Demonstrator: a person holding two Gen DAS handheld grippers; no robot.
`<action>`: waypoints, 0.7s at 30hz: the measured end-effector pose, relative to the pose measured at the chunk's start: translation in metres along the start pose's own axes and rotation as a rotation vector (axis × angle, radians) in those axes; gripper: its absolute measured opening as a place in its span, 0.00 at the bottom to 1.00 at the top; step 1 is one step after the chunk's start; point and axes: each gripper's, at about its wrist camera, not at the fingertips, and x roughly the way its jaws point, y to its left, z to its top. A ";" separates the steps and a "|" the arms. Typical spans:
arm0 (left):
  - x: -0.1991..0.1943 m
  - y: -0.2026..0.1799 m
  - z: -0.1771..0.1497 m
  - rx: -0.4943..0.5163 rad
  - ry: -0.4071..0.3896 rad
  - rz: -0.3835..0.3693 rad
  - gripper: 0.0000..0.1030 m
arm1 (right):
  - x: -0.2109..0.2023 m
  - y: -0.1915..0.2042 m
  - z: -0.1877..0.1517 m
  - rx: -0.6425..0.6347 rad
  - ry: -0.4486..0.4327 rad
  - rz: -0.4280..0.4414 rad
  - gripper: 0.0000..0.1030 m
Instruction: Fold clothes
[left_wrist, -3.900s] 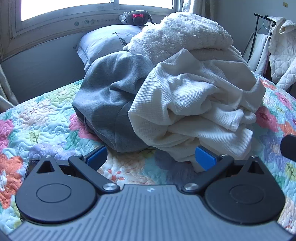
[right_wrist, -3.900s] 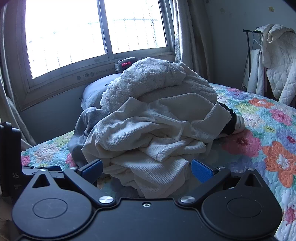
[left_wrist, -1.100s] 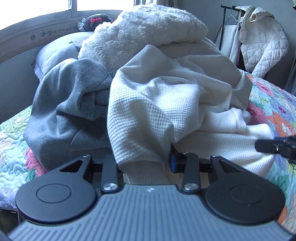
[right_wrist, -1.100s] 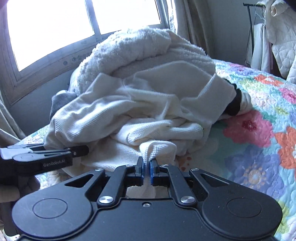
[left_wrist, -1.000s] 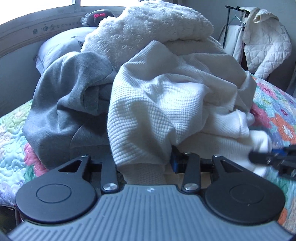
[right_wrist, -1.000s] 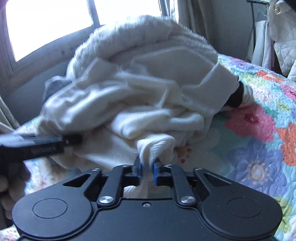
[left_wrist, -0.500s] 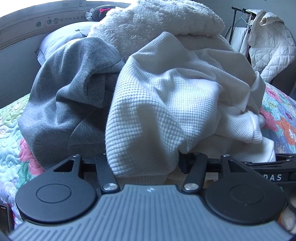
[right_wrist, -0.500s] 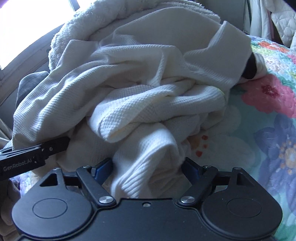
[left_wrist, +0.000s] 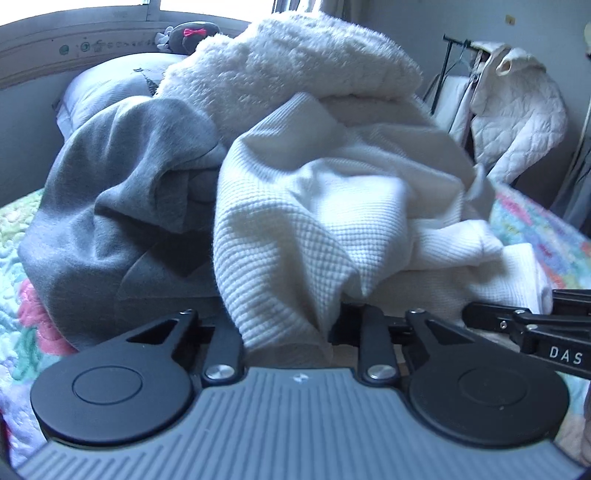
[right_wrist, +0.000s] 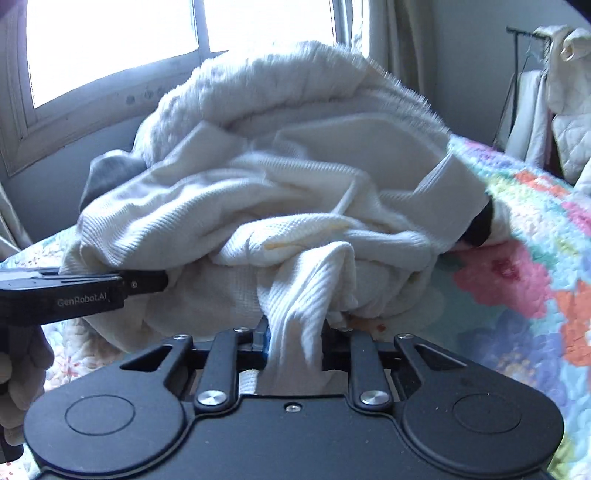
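Tools (left_wrist: 286, 328) (right_wrist: 293, 339) each pinch bunched white waffle garment (left_wrist: 314, 221), seemingly edge folds; quilt (right_wrist: 535, 295) bare rightward.

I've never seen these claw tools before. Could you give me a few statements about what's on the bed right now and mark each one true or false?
1. Both claws are closed on the cream waffle-knit garment. True: left claw, right claw.
2. The grey sweatshirt lies to the right of the cream garment in the left claw's view. False: it lies to its left.
3. A fluffy white blanket tops the pile. True.
4. The quilt is plain white. False: it is floral and multicoloured.
5. A white quilted jacket hangs on a rack. True.
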 end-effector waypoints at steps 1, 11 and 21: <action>-0.002 -0.003 0.003 -0.032 -0.005 -0.014 0.22 | -0.009 -0.003 0.002 0.001 -0.015 -0.010 0.18; -0.003 -0.063 -0.009 0.069 0.020 -0.087 0.22 | -0.050 -0.049 -0.013 0.084 -0.010 -0.093 0.06; 0.013 -0.034 -0.026 0.065 0.085 0.071 0.73 | -0.019 -0.048 -0.029 0.131 0.064 -0.023 0.14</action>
